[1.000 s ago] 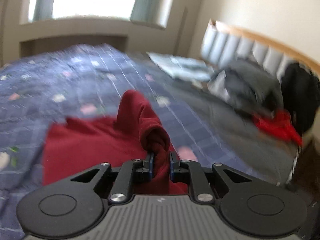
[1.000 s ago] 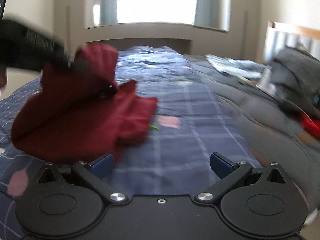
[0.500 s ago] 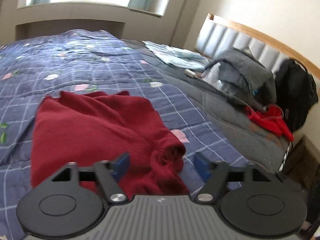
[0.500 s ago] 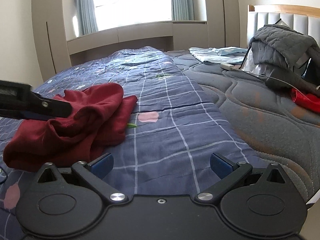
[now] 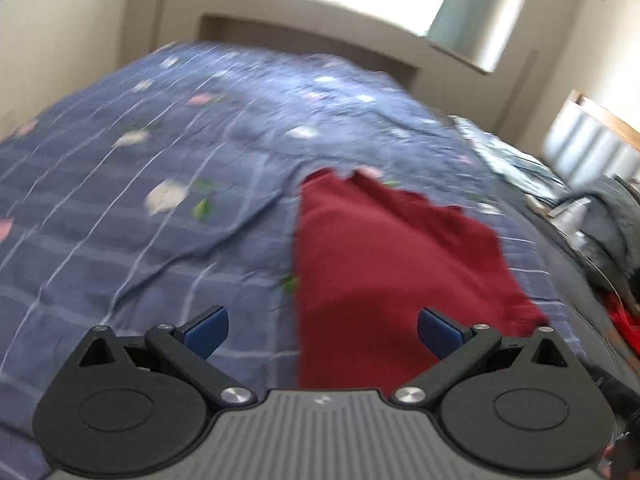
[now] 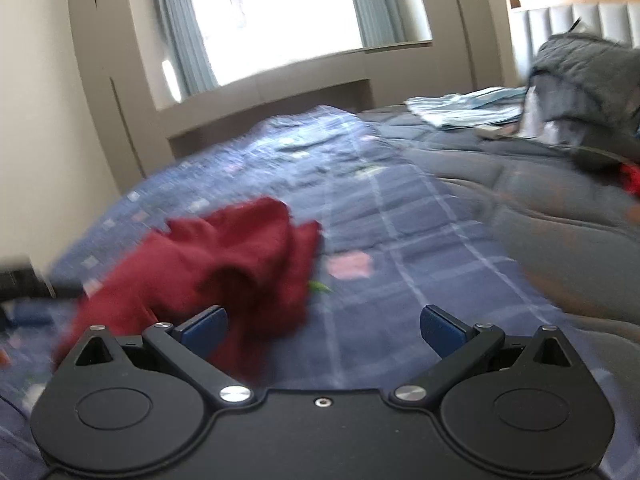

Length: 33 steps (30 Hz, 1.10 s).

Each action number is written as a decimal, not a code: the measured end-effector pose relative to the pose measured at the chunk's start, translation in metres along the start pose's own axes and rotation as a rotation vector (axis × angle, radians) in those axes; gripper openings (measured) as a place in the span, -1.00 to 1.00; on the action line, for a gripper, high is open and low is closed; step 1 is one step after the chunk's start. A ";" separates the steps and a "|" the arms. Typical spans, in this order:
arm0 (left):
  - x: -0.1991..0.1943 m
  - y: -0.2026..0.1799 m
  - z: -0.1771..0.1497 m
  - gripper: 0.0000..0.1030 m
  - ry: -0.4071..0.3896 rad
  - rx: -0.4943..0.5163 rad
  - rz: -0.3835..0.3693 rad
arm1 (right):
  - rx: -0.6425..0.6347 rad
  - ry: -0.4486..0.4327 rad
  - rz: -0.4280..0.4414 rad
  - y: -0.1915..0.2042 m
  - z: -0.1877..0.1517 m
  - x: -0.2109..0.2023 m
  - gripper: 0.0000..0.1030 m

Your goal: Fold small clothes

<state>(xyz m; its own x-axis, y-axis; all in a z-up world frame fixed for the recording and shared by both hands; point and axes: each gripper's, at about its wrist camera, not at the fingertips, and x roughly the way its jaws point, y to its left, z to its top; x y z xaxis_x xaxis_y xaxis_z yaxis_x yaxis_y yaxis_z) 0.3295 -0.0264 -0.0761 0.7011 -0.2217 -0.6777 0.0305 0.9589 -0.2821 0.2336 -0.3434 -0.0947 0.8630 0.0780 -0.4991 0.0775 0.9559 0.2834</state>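
Note:
A dark red garment [image 5: 392, 264] lies on the blue checked bedspread [image 5: 160, 208]. In the left wrist view it lies flat under the right half of my left gripper [image 5: 322, 330], which is open and empty above its near edge. In the right wrist view the garment [image 6: 224, 268] looks bunched and sits to the left of my right gripper [image 6: 323, 326], which is open and empty; its left finger [image 6: 202, 328] is just in front of the cloth. The left gripper's body [image 6: 28, 284] shows blurred at the far left.
A grey quilted coat [image 6: 584, 72] and a red item [image 6: 632, 178] lie on the grey mattress part [image 6: 560, 232] at right. Light blue folded cloth [image 6: 464, 110] lies at the back right. The padded headboard [image 6: 580, 16] and window [image 6: 280, 12] stand behind.
My left gripper has let go of the red garment, opened wide and swung left over the bedspread. The garment dropped onto the bed. The right gripper stayed open and shifted slightly.

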 end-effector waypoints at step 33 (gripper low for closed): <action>0.009 0.009 0.006 0.99 0.023 -0.010 -0.015 | 0.002 0.037 0.023 0.012 0.028 0.081 -0.86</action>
<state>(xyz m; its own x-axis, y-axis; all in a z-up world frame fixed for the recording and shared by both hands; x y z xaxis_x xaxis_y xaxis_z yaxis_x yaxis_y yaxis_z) 0.3398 -0.0191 -0.0806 0.6843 -0.2401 -0.6886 0.0338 0.9536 -0.2990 0.3182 -0.3337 -0.1093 0.8457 0.1105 -0.5221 0.0588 0.9531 0.2969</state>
